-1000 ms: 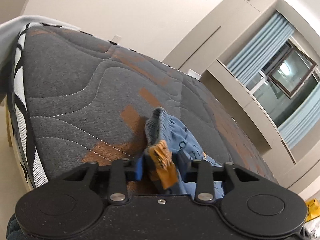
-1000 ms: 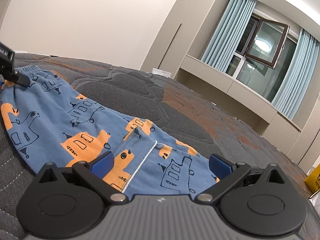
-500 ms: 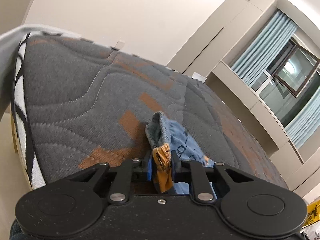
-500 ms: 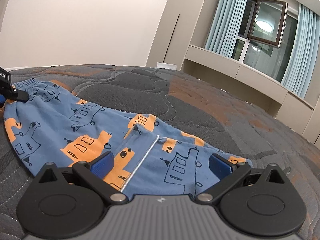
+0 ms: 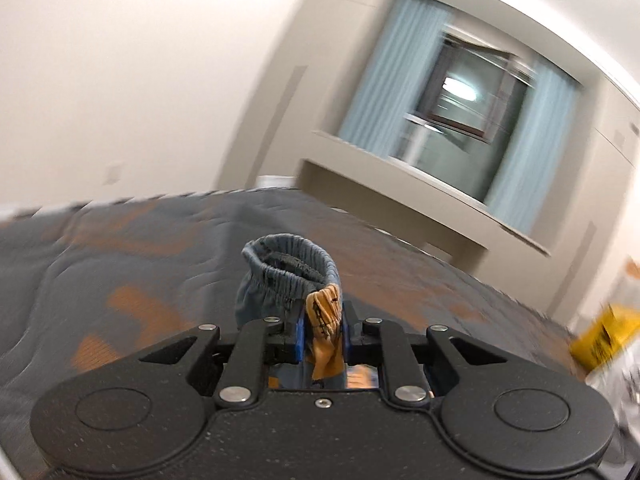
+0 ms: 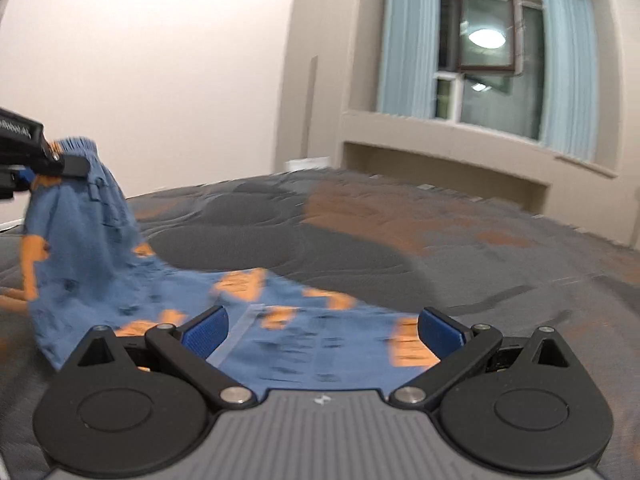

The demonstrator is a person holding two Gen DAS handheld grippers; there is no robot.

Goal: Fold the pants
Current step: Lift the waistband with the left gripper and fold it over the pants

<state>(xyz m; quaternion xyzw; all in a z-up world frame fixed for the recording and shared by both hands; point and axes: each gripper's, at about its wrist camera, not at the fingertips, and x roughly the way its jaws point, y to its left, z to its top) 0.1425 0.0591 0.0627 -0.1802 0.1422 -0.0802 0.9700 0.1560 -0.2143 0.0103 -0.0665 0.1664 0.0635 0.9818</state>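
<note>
Blue pants with orange prints point(image 6: 280, 344) lie on the grey and orange mattress point(image 6: 360, 240). My left gripper point(image 5: 322, 334) is shut on the pants' elastic waistband point(image 5: 288, 268) and holds that end lifted above the mattress; it also shows at the left edge of the right wrist view point(image 6: 36, 168), with the fabric hanging down from it. My right gripper point(image 6: 322, 330) is open, its blue pads point(image 6: 206, 330) spread wide just above the leg end of the pants, which lies flat.
A beige wall with a window ledge point(image 6: 460, 136) and light blue curtains point(image 6: 404, 40) stands beyond the bed. A yellow object point(image 5: 600, 340) sits off the bed's right side. The mattress stretches ahead of both grippers.
My left gripper closed on the waistband, then lifted it off the mattress and swung, blurring the view. My right gripper stayed open over the leg end.
</note>
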